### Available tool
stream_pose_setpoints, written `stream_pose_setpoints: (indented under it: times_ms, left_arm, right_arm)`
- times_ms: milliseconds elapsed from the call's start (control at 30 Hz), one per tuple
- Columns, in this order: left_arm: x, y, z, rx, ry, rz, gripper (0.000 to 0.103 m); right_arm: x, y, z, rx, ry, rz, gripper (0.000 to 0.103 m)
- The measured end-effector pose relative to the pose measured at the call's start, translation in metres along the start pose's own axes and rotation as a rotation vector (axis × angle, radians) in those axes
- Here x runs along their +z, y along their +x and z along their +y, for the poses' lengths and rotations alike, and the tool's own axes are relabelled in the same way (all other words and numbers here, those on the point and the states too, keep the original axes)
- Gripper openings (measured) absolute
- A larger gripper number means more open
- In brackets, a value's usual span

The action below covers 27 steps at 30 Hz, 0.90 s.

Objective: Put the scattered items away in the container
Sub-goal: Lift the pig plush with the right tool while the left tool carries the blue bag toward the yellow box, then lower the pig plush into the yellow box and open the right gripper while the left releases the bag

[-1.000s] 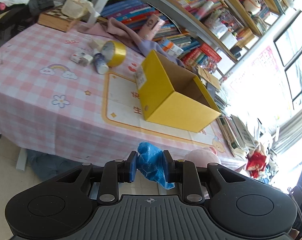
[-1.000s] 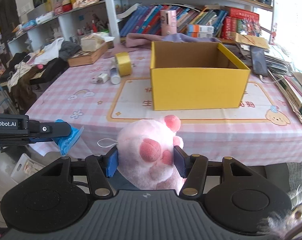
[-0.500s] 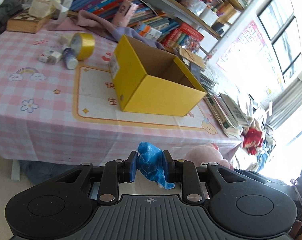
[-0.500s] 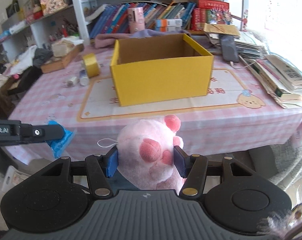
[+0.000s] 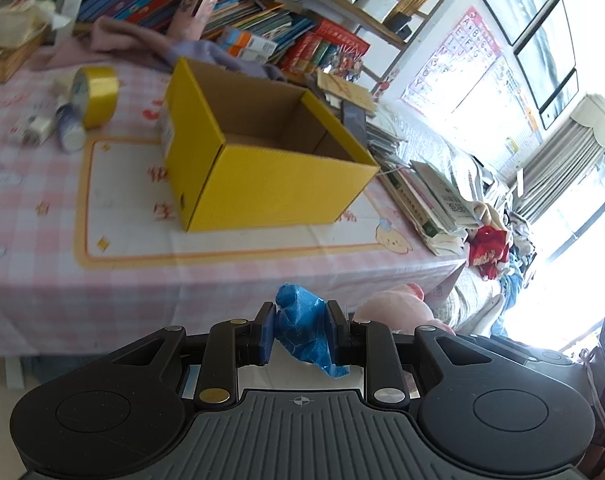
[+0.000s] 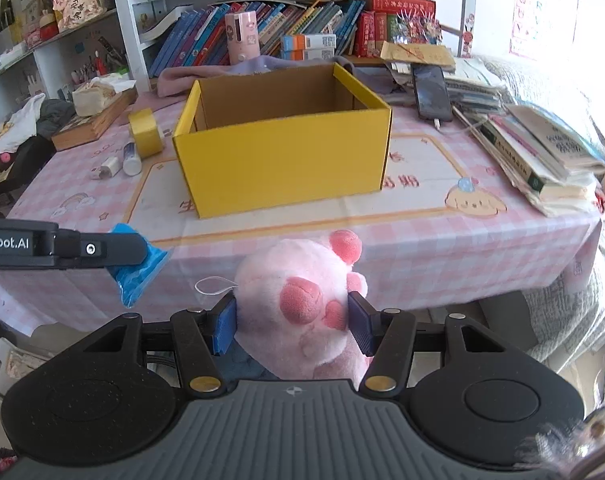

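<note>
The left gripper [image 5: 302, 334] has its jaws pinching a crumpled blue bag [image 5: 308, 332]; the right gripper [image 6: 292, 322] has its jaws clamped on a pink plush [image 6: 302, 304]. Both are held off the near edge of the counter [image 6: 442, 248], short of it, with the left gripper to the left of the plush in the right view. The yellow box [image 6: 286, 160] stands open-topped near the middle of the counter, its inside bare as far as shows. A clear strip of cloth lies between the box and the near edge. Left of the box sit a tape roll [image 6: 144, 132], a small tube [image 6: 131, 158] and a white charger [image 6: 106, 167], well apart from the box wall. Stacked books [image 6: 542, 156] crowd the right edge.
</note>
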<state>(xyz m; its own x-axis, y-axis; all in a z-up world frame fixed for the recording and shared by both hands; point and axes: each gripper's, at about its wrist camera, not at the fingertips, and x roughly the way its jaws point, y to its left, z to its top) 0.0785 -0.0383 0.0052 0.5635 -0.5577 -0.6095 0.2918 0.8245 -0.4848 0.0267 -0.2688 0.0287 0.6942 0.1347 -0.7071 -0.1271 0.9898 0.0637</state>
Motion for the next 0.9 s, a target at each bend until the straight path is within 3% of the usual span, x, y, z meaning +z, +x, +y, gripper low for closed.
stream_pose_setpoints:
  times_ms: [333,500,900]
  left_arm:
    - [0.060,0.005,-0.021,0.036,0.127,-0.185,0.024]
    - [0.090,0.022,-0.027,0.070,0.145,-0.234,0.024]
    - [0.139,0.086,-0.018,0.198,0.089,-0.208,0.025]
  right_arm:
    - [0.069,0.013,0.001,0.004,-0.167,-0.207,0.054]
    - [0.116,0.032,-0.007,0.031,-0.238,-0.292,0.054]
    - [0.189,0.120,-0.040,0.133,-0.305,-0.226,0.055]
